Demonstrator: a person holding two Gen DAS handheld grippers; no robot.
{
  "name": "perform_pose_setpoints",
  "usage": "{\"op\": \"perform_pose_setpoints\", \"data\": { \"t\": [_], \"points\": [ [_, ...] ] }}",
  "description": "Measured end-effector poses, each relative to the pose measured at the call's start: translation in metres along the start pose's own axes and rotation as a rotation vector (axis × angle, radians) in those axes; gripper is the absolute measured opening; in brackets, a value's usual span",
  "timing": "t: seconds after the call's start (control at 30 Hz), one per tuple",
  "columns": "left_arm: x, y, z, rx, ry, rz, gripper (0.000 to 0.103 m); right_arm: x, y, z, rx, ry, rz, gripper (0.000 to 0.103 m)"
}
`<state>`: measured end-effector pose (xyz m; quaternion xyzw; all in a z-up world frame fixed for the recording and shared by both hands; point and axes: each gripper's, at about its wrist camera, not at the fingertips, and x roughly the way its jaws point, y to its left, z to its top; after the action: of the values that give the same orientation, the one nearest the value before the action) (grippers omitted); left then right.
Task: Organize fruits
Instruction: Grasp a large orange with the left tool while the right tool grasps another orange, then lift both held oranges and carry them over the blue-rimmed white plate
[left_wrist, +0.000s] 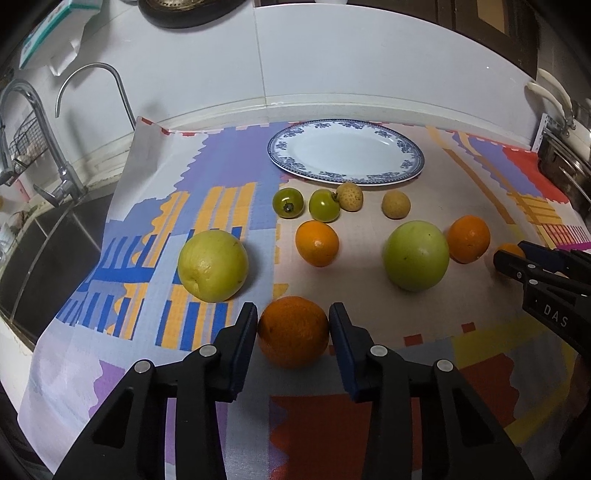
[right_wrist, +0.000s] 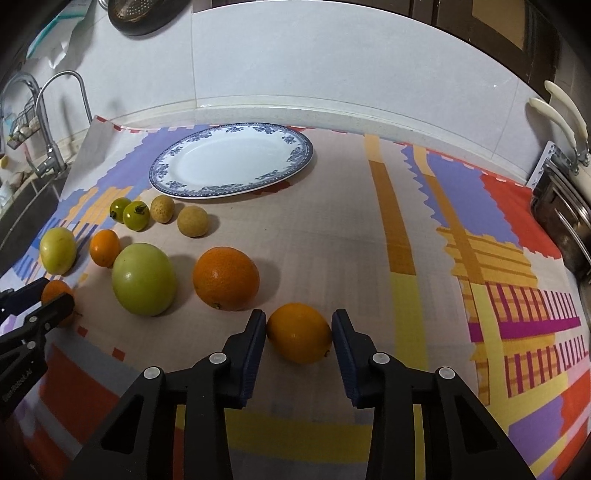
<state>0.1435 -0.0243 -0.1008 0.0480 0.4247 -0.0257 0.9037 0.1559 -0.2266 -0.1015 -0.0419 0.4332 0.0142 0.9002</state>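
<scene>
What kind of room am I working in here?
Most likely a home kitchen counter: a sink with curved faucets on the left, white tiled wall behind, and a patterned cloth holding fruit and a blue-rimmed plate.

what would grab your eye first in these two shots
Each black two-finger gripper brackets an orange fruit on the colourful patterned cloth: the left gripper around a dark orange, the right gripper around a smaller yellow-orange one. Behind the scattered fruit sits an empty blue-rimmed white plate.
</scene>
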Motion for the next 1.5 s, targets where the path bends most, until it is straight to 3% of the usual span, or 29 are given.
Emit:
{"op": "perform_pose_setpoints", "data": {
  "t": [0.43, 0.5, 0.53, 0.57, 0.67, 0.73, 0.83, 0.93, 1.17, 1.4, 1.5],
  "points": [
    [-0.037, 0.002, 0.017, 0.048, -0.108, -0.06, 0.036, -0.045, 0.008, 0.009, 0.0, -0.086, 0.034, 0.038],
    [-0.043, 0.003, 0.022, 0.055, -0.131, -0.073, 0.032, -0.054, 0.011, 0.013, 0.001, -0.107, 0.052, 0.038],
    [-0.047, 0.003, 0.024, 0.06, -0.146, -0.079, 0.021, -0.058, 0.012, 0.016, 0.002, -0.118, 0.066, 0.038],
    [-0.05, 0.003, 0.028, 0.067, -0.16, -0.085, 0.018, -0.062, 0.012, 0.018, 0.004, -0.13, 0.076, 0.038],
    [-0.052, 0.007, 0.033, 0.065, -0.168, -0.133, 0.017, -0.069, 0.016, 0.025, 0.008, -0.159, 0.102, 0.038],
    [-0.053, 0.017, 0.027, 0.023, -0.171, -0.149, 0.02, -0.068, 0.02, 0.028, 0.003, -0.143, 0.108, 0.038],
    [-0.054, 0.02, 0.014, 0.032, -0.168, -0.168, 0.047, -0.069, 0.028, 0.022, -0.006, -0.135, 0.105, 0.038],
    [-0.05, 0.018, 0.003, 0.066, -0.135, -0.191, 0.055, -0.066, 0.04, 0.01, -0.017, -0.098, 0.165, 0.038],
    [-0.017, 0.01, 0.001, 0.095, -0.065, -0.186, 0.056, -0.051, 0.049, -0.006, -0.003, -0.032, 0.176, 0.038],
    [0.007, 0.009, 0.007, 0.072, -0.026, -0.24, 0.055, -0.04, 0.05, -0.007, 0.015, -0.01, 0.158, 0.038],
    [0.015, 0.01, 0.008, 0.063, 0.009, -0.264, 0.041, -0.038, 0.052, -0.005, 0.018, -0.009, 0.154, 0.038]
  ]
}}
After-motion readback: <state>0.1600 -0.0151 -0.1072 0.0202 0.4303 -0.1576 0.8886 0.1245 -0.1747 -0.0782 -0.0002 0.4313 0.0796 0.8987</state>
